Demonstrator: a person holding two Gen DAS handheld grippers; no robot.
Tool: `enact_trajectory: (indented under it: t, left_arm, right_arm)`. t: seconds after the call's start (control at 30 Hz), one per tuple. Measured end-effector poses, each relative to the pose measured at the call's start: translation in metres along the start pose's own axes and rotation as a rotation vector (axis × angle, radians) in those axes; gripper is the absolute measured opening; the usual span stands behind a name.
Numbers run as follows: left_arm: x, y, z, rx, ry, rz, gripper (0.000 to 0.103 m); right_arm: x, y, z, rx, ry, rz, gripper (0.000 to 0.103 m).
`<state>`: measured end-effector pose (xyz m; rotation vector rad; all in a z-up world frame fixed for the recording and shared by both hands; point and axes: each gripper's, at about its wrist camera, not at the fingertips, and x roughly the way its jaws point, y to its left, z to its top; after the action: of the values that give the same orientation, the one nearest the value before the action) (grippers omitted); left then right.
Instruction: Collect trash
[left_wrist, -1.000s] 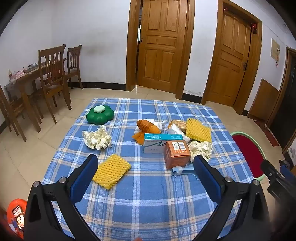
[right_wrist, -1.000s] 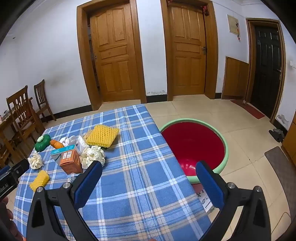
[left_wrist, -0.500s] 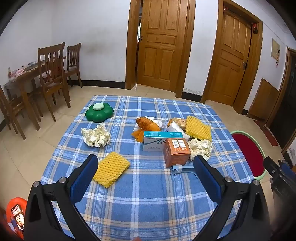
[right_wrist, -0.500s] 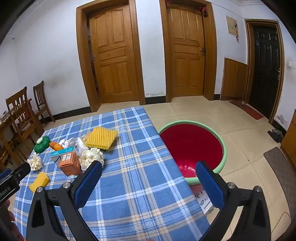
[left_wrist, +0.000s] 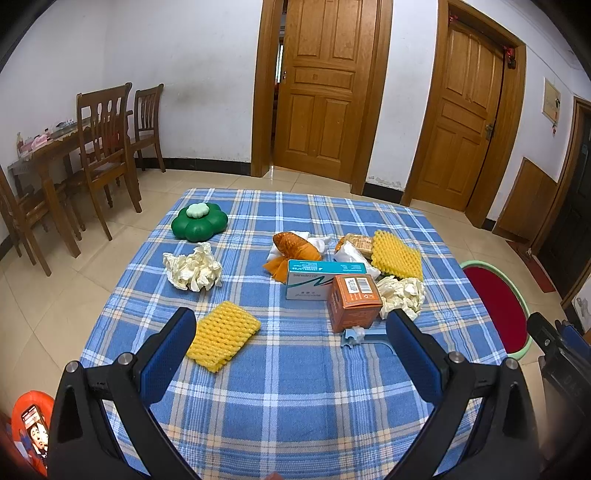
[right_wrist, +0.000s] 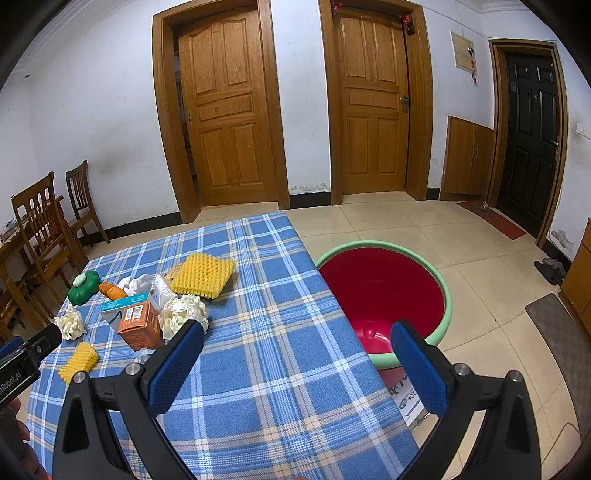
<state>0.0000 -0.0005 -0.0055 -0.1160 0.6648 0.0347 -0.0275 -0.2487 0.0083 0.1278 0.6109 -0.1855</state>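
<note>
Left wrist: yellow foam net (left_wrist: 222, 335) long axis diagonal, near-left to far-right.

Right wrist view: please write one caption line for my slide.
Open right gripper above plaid table, red basin beside it.

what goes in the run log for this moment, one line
left gripper: open, empty | right gripper: open, empty | trash on table: untouched | red basin: on floor, empty

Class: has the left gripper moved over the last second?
Yes. The left gripper has pulled back and risen: the table's far edge sits lower in its view.
</note>
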Motion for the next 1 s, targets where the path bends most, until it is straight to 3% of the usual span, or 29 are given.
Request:
enact_trajectory:
  t: [1.0]
  left_arm:
    - [-0.0001,0.0024,-0.0014,-0.002,0.000,0.000,0.101]
  right_arm:
    - [-0.0006,0.0003,0.0003,-0.001,-0.002,-0.001,0.103]
